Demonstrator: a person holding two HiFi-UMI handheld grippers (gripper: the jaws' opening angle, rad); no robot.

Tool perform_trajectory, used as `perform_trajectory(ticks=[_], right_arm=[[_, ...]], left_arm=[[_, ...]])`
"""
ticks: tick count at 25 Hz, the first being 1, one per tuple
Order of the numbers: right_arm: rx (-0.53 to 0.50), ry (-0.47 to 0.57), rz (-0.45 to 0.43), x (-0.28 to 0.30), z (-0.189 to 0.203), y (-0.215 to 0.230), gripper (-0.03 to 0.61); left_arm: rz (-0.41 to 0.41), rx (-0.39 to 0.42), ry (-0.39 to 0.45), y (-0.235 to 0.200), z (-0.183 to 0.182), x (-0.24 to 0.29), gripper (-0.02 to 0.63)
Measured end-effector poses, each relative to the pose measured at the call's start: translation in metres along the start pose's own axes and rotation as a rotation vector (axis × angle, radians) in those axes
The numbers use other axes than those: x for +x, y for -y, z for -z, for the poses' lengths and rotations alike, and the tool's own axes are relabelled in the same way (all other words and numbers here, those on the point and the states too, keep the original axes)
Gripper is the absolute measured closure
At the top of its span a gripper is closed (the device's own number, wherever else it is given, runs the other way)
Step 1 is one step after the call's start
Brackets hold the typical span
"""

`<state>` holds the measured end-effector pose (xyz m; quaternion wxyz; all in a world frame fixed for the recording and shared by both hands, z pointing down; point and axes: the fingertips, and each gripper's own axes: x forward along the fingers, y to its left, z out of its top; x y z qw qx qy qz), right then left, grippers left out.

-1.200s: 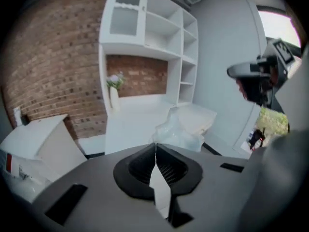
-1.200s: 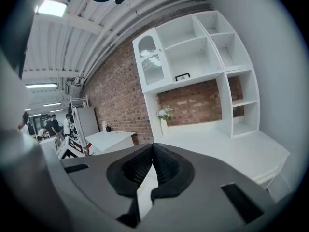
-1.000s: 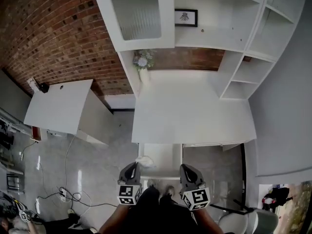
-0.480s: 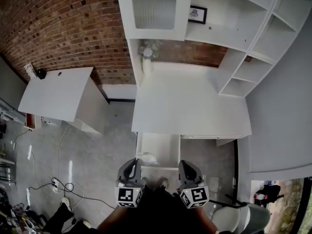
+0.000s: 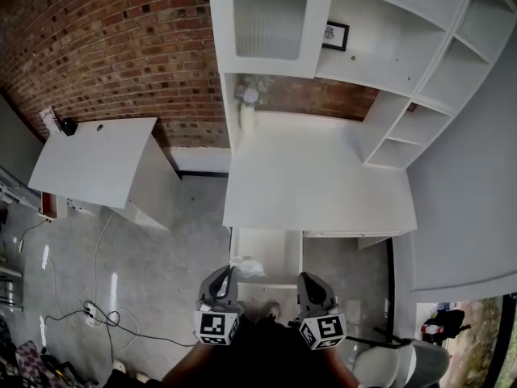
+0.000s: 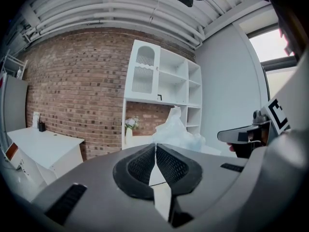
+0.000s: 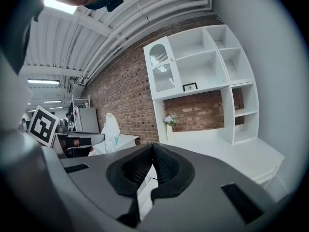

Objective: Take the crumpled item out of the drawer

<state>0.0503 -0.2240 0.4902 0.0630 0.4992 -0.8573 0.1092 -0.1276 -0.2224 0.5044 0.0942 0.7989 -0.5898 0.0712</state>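
Observation:
The crumpled white item (image 5: 246,267) sticks out from the tips of my left gripper (image 5: 223,275), over the left edge of the open white drawer (image 5: 279,253). In the left gripper view the jaws are shut, and the crumpled item (image 6: 176,129) rises just beyond the left gripper (image 6: 155,146). The right gripper view shows that same crumpled item (image 7: 111,125) standing up above the left gripper (image 7: 82,139). My right gripper (image 5: 309,281) hovers at the drawer's front right corner. There the right gripper (image 7: 152,146) is shut with nothing in it.
The drawer hangs under a white desk (image 5: 315,184) with a flower vase (image 5: 246,107) at its back left. White shelving (image 5: 388,55) stands above, against a brick wall. A low white table (image 5: 97,164) is to the left, with cables (image 5: 89,305) on the floor.
The head view has tipped a little, so the desk sits differently in the frame. Both grippers and the crumpled item keep the same places by the drawer front.

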Motion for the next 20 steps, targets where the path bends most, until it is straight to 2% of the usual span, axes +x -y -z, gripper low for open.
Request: perform_trajectory(ticks=[20], right_arm=[[-0.033, 0.006, 0.021, 0.0031, -0.0045, -0.0017, 0.565]], left_arm=[[0.037, -0.014, -0.001, 0.0020, 0.0054, 0.0059, 0.581]])
